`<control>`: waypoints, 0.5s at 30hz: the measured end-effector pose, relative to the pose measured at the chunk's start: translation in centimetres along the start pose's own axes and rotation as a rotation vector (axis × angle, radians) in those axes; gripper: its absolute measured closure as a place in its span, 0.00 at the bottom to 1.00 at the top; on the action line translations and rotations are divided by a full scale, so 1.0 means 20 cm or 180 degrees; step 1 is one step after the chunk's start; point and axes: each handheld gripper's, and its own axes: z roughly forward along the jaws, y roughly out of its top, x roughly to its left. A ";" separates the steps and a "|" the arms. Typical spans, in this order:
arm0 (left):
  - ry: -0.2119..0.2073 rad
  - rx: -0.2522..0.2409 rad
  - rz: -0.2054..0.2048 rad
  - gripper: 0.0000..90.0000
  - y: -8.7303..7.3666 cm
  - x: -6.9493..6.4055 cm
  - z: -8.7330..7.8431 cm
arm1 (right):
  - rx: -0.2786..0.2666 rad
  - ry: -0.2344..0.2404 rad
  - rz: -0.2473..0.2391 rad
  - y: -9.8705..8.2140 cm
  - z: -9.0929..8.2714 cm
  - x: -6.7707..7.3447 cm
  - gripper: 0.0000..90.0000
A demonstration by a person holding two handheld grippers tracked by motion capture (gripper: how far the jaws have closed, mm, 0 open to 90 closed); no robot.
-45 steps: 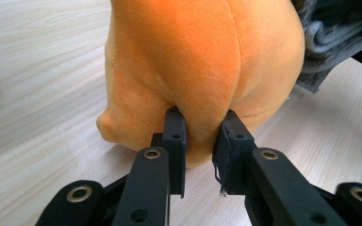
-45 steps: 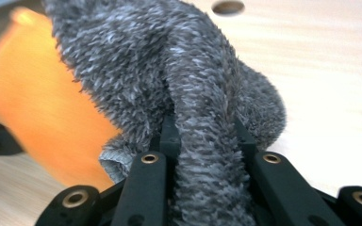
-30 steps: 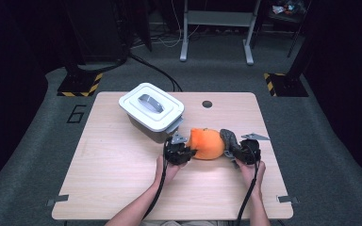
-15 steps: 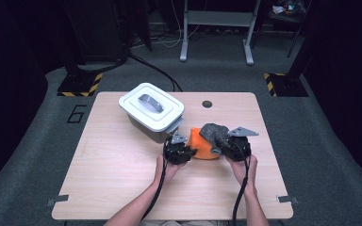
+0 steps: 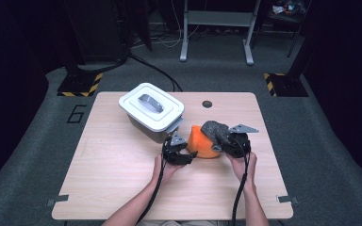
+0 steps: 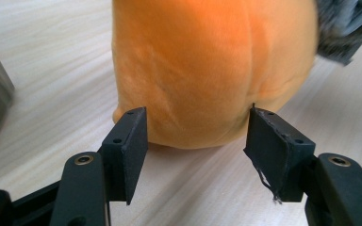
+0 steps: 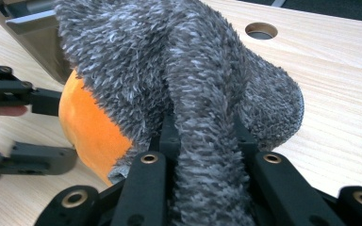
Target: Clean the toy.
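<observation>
The right tool (image 5: 227,141) is clamped on a fold of the grey fuzzy cloth (image 5: 215,129), which drapes over the top and right side of the orange plush (image 5: 201,143); in the right gripper view the pile bulges out between the two jaws (image 7: 202,155). The left tool (image 5: 185,149) has just been opening, and in its own view the jaws stand apart on either side of the plush (image 6: 207,66), the pads near its base but not pressing on it. The plush sits right of the table's middle, a little toward the near edge, with the cloth on its far right side. The step looks like drawing the cloth over or off the plush, so the right tool should keep its bite deep in the fold and pull slowly, since the loose pile could slip out. The left tool would do well to close again low on the plush before any hard pull, or the soft body may slide or tip along with the cloth. The table (image 5: 122,188) is pale wood grain, with a round hole (image 5: 207,104) near its far edge and a white lidded bin (image 5: 151,109) left of the plush toward the far left. Around it lies grey carpet, dim, with metal stand legs and cables beyond the far edge.
</observation>
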 end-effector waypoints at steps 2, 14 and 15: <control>0.0029 0.0004 0.0024 0.45 0.00 -0.01 0.01 | 0.0003 -0.0002 0.0009 0.00 0.00 0.00 0.82; 0.0023 -0.0031 0.0100 0.80 0.01 -0.03 0.02 | -0.0052 -0.0003 0.0006 0.00 0.00 0.00 0.82; 0.0018 -0.0037 0.0085 0.83 0.01 -0.03 0.02 | -0.0065 0.0000 0.0015 0.00 0.00 -0.01 0.82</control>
